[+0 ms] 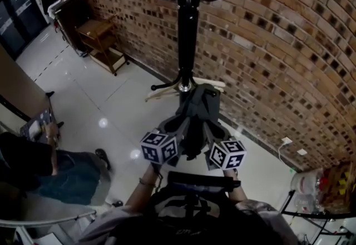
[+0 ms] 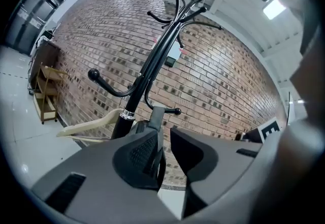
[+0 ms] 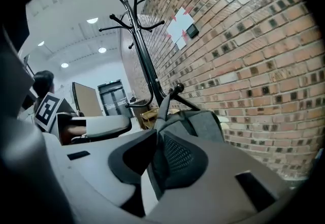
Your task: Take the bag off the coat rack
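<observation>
Left tool [image 2: 165, 135]: nearest the lens, at lower centre of the left gripper view; jaws a narrow gap apart, with the bag strap [image 2: 156, 116] lying against the left-hand pad and brick showing through the gap.
Right tool [image 3: 156, 137]: lower centre of the right gripper view; jaws narrowly apart, with a fold of the grey bag [image 3: 203, 122] between them, lying against the mesh pad.
Brick wall [image 1: 278, 44]: fills the upper right of the head view.
Floor [image 1: 100, 99]: pale glossy tiles across the left half.
Coat rack [image 1: 187, 27]: black pole at top centre, arms spreading along the top edge.
Seated person [image 1: 33, 166]: lower left, in jeans.
Wooden shelf unit [image 1: 103, 44]: upper left, against the wall.
Bag position: hanging from a low ball-tipped hook [image 3: 177, 87] on the rack, centre of the head view, between the two marker cubes.
Pale wooden hanger [image 2: 91, 126]: left of the pole, just above the left tool.
</observation>
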`<state>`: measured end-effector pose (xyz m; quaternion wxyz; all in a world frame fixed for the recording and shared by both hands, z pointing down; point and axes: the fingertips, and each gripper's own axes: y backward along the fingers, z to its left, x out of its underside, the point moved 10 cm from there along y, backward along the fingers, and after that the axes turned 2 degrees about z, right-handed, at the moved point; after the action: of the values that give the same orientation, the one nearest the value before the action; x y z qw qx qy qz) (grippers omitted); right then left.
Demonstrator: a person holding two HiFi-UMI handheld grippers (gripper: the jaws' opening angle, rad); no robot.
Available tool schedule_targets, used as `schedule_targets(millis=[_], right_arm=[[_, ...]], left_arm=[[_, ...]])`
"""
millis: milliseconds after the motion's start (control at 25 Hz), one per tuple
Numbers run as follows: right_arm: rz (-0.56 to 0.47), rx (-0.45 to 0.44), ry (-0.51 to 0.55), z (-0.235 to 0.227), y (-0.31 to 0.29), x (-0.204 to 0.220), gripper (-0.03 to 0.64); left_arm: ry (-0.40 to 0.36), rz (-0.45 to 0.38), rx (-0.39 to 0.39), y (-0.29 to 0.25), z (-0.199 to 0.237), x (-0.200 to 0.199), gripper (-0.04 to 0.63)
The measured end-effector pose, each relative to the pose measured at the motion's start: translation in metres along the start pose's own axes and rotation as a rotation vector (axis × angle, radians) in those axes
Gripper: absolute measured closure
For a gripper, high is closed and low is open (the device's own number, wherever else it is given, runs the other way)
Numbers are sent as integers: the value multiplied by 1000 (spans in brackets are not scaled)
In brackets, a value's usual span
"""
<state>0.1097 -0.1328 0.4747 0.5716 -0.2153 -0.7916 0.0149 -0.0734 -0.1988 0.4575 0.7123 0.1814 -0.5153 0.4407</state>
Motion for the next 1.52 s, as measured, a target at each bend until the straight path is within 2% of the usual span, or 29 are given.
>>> schedule_targets(millis=[200,440,720,1160,1520], right_arm=[[28,-42,57,-10,-30,-23,512],[66,-87,93,-18,-59,-39,488],[52,-114,120,-17,-83,-55,488],[29,-122,108,-17,-99,-57,488],[-24,-157,7,-18,-97,-54,559]], left_arm=[[23,-6,-28,-6,8,0,515],[42,-20,-75,-9,12,1,515],[46,-32,-110,-7,12,-1,515],[67,-40,-172,7,20,2,515],[84,-52,-233,18,31,6,515]])
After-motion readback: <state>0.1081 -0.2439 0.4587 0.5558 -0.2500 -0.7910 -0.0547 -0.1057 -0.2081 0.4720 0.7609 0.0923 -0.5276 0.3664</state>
